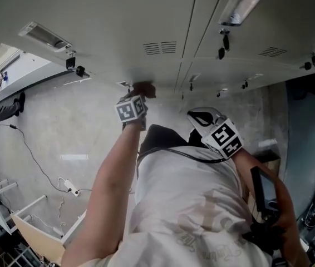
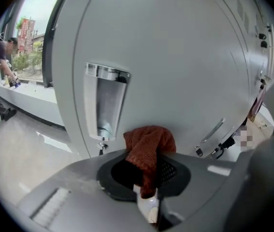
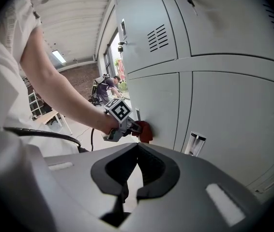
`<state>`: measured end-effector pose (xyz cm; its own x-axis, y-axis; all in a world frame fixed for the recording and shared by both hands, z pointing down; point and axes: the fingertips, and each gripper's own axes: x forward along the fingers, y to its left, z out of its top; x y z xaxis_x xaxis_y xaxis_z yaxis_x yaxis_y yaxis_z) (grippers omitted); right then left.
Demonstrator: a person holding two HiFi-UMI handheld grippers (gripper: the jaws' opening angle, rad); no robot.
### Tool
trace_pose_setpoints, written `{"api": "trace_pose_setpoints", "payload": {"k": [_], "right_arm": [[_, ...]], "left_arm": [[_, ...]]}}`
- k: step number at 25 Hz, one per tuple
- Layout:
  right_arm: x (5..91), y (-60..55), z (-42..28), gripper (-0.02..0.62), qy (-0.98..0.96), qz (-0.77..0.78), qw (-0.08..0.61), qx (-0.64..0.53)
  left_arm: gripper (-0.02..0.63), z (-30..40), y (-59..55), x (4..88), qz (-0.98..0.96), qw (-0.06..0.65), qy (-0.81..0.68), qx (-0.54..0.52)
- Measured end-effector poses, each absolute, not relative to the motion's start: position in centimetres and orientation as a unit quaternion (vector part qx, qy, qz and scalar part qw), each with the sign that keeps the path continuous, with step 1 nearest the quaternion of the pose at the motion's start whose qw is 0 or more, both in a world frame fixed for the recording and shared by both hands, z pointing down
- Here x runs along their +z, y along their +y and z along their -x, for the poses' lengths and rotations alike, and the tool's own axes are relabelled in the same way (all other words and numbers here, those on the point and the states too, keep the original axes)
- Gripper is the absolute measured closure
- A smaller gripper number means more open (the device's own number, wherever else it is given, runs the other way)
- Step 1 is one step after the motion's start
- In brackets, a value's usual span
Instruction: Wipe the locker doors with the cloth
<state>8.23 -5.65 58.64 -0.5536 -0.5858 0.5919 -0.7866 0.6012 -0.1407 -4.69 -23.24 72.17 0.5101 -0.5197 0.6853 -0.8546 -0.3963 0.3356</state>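
Since wiping needs pressure, my left gripper point(image 2: 144, 177) clamped the cloth point(image 2: 149, 141) against the locker door point(image 2: 175, 66); my right gripper point(image 3: 137, 150), closed and empty, hung off that door.

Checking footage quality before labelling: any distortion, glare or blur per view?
Head view: slightly soft, pale glare patch on the floor. Left gripper view: fisheye bows the locker door, window blown out, cloth sharp. Right gripper view: black vignette corners, lockers evenly lit.

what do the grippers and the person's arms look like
Both the left gripper and right gripper have pale grey moulded bodies with black jaw pads. Each carries a white cube with black square markers. The person wears a white short-sleeved T-shirt; forearms are uncovered.
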Motion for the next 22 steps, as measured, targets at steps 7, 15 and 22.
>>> {"api": "trace_pose_setpoints", "payload": {"k": [7, 15, 22], "right_arm": [[58.7, -5.9, -6.7, 0.588, -0.859, -0.396, 0.256, 0.2], [58.7, -5.5, -4.4, 0.588, -0.861, -0.384, 0.259, 0.21], [60.1, -4.8, -3.6, 0.588, -0.857, -0.386, 0.266, 0.216]], "left_arm": [[0.561, 10.9, -24.3, 70.9, -0.77, 0.367, -0.488, 0.183], [0.561, 18.9, -24.2, 69.1, -0.773, 0.246, -0.541, 0.222], [0.56, 17.7, -23.3, 72.4, -0.802, 0.196, -0.461, 0.325]]}}
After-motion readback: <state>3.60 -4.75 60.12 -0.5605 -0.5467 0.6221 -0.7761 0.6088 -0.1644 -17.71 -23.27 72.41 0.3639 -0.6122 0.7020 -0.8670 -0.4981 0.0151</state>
